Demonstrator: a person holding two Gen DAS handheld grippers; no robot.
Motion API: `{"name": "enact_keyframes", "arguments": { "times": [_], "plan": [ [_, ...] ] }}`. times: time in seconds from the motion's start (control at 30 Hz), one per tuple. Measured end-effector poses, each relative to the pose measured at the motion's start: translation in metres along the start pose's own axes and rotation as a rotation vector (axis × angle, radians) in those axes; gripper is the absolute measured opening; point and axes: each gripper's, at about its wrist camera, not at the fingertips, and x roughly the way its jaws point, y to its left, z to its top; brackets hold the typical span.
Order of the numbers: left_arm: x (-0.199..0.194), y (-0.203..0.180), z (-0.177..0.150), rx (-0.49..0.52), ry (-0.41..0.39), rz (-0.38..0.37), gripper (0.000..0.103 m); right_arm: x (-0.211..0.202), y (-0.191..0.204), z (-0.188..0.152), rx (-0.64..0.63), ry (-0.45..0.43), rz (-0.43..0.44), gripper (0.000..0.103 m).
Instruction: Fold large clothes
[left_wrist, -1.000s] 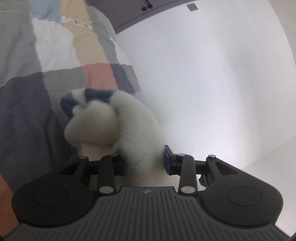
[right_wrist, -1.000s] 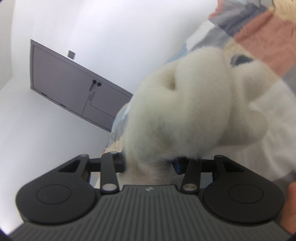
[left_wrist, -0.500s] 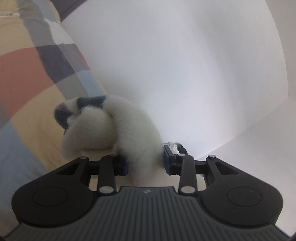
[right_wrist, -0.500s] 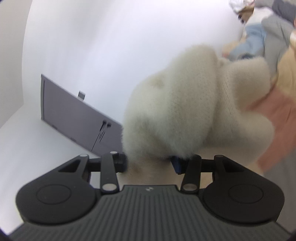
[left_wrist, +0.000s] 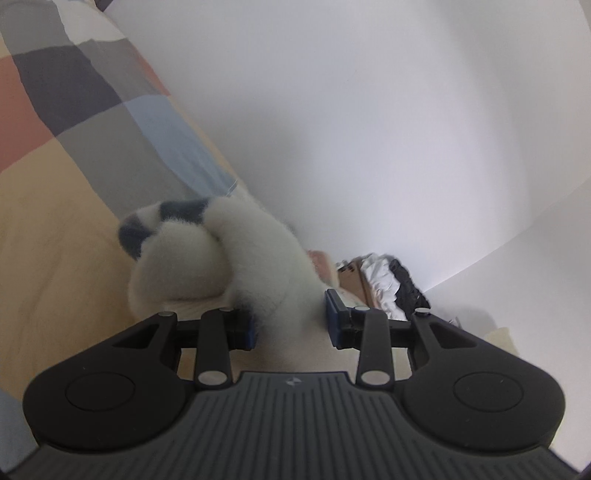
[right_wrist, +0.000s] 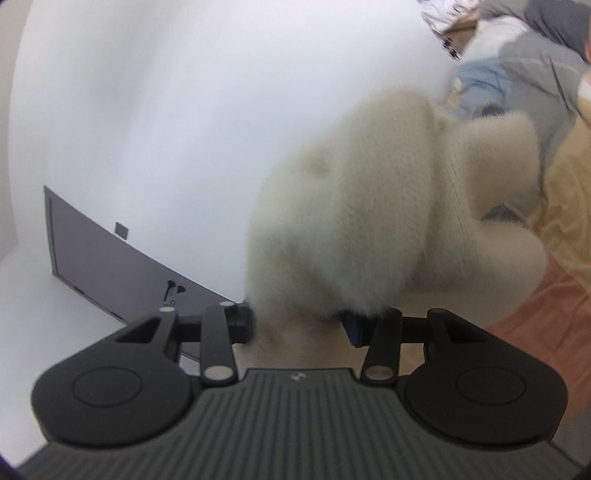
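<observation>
home bedroom | patchwork bedcover (left_wrist: 74, 122) | clothes heap (left_wrist: 388, 277) | dark door (right_wrist: 110, 266)

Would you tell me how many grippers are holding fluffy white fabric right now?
2. The left gripper pinches a white fluffy bunch; the right gripper clamps another. Whether it is one garment is unclear.

Fluffy cream garment (left_wrist: 258, 254), dark-banded edge, bunched, pinched in both tools
</observation>
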Motion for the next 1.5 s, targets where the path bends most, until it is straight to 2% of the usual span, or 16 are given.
{"name": "enact_keyframes", "arguments": {
  "times": [0.13, 0.27, 0.57, 0.7, 0.9, 1.07, 1.23, 1.37, 1.5],
  "plan": [
    [0.017, 0.02, -0.011, 0.033, 0.061, -0.012, 0.04, 0.012, -0.043, -0.015, 0.078, 0.02, -0.063, 0.048],
    [0.016, 0.021, -0.024, 0.115, 0.068, -0.016, 0.04, -0.001, -0.067, -0.032, 0.103, -0.011, -0.021, 0.048],
    [0.007, 0.047, -0.086, 0.115, 0.102, 0.089, 0.042, -0.023, -0.109, -0.075, 0.129, 0.011, -0.054, 0.048],
    [0.005, 0.041, -0.092, 0.108, 0.11, 0.13, 0.046, -0.03, -0.112, -0.083, 0.17, -0.018, -0.067, 0.049],
    [-0.028, 0.021, -0.093, 0.179, 0.143, 0.173, 0.046, -0.06, -0.09, -0.085, 0.151, -0.038, -0.139, 0.049],
    [-0.076, -0.013, -0.093, 0.303, 0.089, 0.203, 0.046, -0.105, -0.065, -0.083, 0.064, -0.042, -0.168, 0.048],
    [-0.132, -0.075, -0.086, 0.43, 0.036, 0.185, 0.046, -0.153, -0.002, -0.071, -0.101, -0.113, -0.136, 0.048],
    [-0.181, -0.124, -0.094, 0.536, -0.012, 0.162, 0.047, -0.191, 0.065, -0.07, -0.291, -0.171, -0.084, 0.048],
    [-0.228, -0.162, -0.109, 0.621, -0.061, 0.139, 0.052, -0.231, 0.119, -0.086, -0.448, -0.24, -0.073, 0.047]
  ]
}}
